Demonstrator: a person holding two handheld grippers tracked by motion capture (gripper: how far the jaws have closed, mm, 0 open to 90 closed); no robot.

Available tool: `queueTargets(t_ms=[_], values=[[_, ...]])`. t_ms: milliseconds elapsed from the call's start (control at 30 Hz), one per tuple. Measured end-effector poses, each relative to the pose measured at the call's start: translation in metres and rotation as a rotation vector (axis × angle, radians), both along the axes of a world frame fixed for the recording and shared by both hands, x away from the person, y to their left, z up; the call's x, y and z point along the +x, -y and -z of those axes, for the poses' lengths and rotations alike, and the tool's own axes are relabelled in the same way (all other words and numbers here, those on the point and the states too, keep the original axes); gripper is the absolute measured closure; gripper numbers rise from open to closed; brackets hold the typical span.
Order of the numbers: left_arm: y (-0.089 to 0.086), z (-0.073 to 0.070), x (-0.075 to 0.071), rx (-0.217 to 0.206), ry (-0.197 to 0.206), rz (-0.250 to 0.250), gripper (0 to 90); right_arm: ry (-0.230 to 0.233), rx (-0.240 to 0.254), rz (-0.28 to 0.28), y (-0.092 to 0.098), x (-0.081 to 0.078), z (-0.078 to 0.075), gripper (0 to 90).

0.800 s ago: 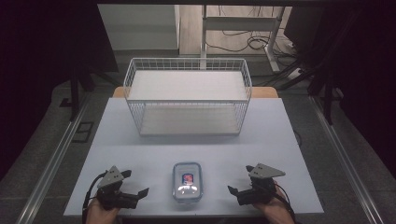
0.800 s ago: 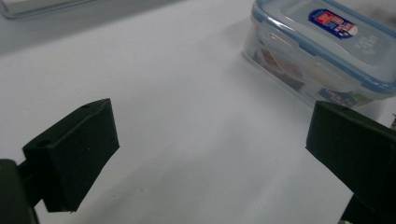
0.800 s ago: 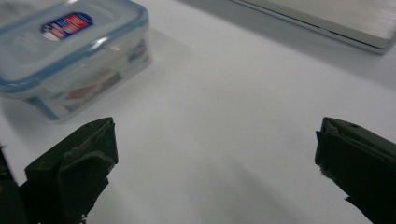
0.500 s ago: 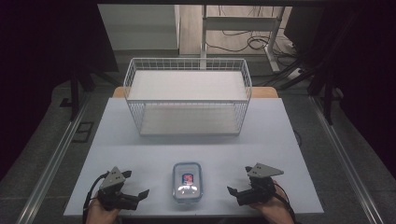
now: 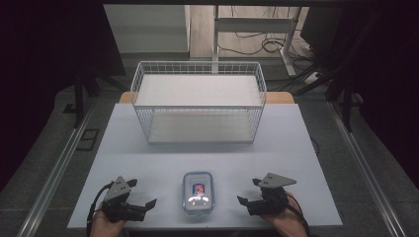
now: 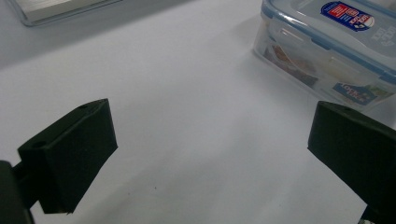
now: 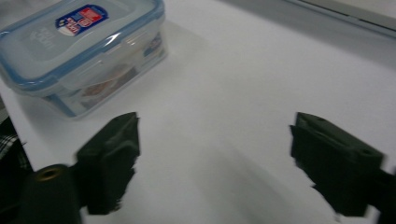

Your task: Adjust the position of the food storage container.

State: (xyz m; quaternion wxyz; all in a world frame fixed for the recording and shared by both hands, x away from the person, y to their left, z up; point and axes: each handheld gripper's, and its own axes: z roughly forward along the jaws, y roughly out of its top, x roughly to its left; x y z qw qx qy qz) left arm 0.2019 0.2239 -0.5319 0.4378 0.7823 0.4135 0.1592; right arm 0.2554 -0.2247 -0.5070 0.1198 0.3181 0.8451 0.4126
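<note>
A dim room with cables on the floor behind surrounds a white table (image 5: 148,148), lit from above. At its far side stands a white wire basket (image 5: 198,106), well ahead of both tongs.

The left tongs (image 5: 143,206) sit low at the near edge of the table, in the person's left hand. Their jaws stand wide apart with only bare table between them and nothing held; in the left gripper view (image 6: 210,154) the two black jaws flank an open stretch of white surface.

The right tongs (image 5: 244,197) sit at the near edge on the other side, in the person's right hand. Their jaws are also spread, with nothing gripped; the right gripper view (image 7: 215,154) shows plain table between them.

A clear plastic food box (image 5: 198,191) with a blue-rimmed lid and a red and blue label lies flat on the table between the two tongs, apart from both. Seen from the left tongs, the box (image 6: 327,51) lies ahead and to the right of the jaws; from the right tongs, the box (image 7: 84,51) lies ahead and to the left.
</note>
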Motion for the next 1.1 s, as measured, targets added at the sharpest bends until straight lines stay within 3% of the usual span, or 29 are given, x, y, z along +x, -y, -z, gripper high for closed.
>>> queueTargets(t_ms=[167, 300, 400, 567, 733, 833, 933, 1000, 1067, 1100], values=[[-0.001, -0.001, 0.000, -0.005, 0.007, -0.010, 0.7, -0.022, -0.006, -0.080, -0.016, -0.006, -0.002, 51.3], [-0.004, -0.002, -0.001, -0.028, 0.005, -0.023, 1.0, -0.082, 0.001, -0.175, -0.037, -0.010, 0.002, 77.5], [-0.005, -0.003, -0.001, -0.033, -0.006, -0.027, 1.2, -0.094, 0.003, -0.214, -0.053, -0.011, 0.006, 88.5], [-0.010, -0.008, -0.003, -0.059, -0.023, -0.027, 2.9, -0.104, -0.042, -0.263, -0.076, -0.013, 0.012, 89.0], [-0.014, -0.011, -0.009, -0.058, -0.028, -0.023, 14.7, -0.121, -0.047, -0.308, -0.096, -0.018, 0.018, 89.0], [-0.017, -0.016, -0.015, -0.101, -0.024, 0.005, 31.0, -0.111, -0.062, -0.331, -0.116, -0.018, 0.019, 89.0], [-0.016, -0.016, -0.020, -0.130, -0.047, 0.050, 51.2, -0.104, -0.076, -0.342, -0.125, -0.015, 0.019, 89.0], [-0.010, -0.015, -0.023, -0.118, -0.075, 0.083, 64.6, -0.084, -0.088, -0.328, -0.119, -0.012, 0.015, 89.0], [-0.002, -0.014, -0.028, -0.093, -0.091, 0.106, 73.7, -0.056, -0.097, -0.279, -0.107, -0.004, 0.009, 89.0], [0.003, -0.014, -0.030, -0.088, -0.101, 0.123, 77.6, -0.054, -0.079, -0.247, -0.101, 0.002, 0.007, 89.0]])
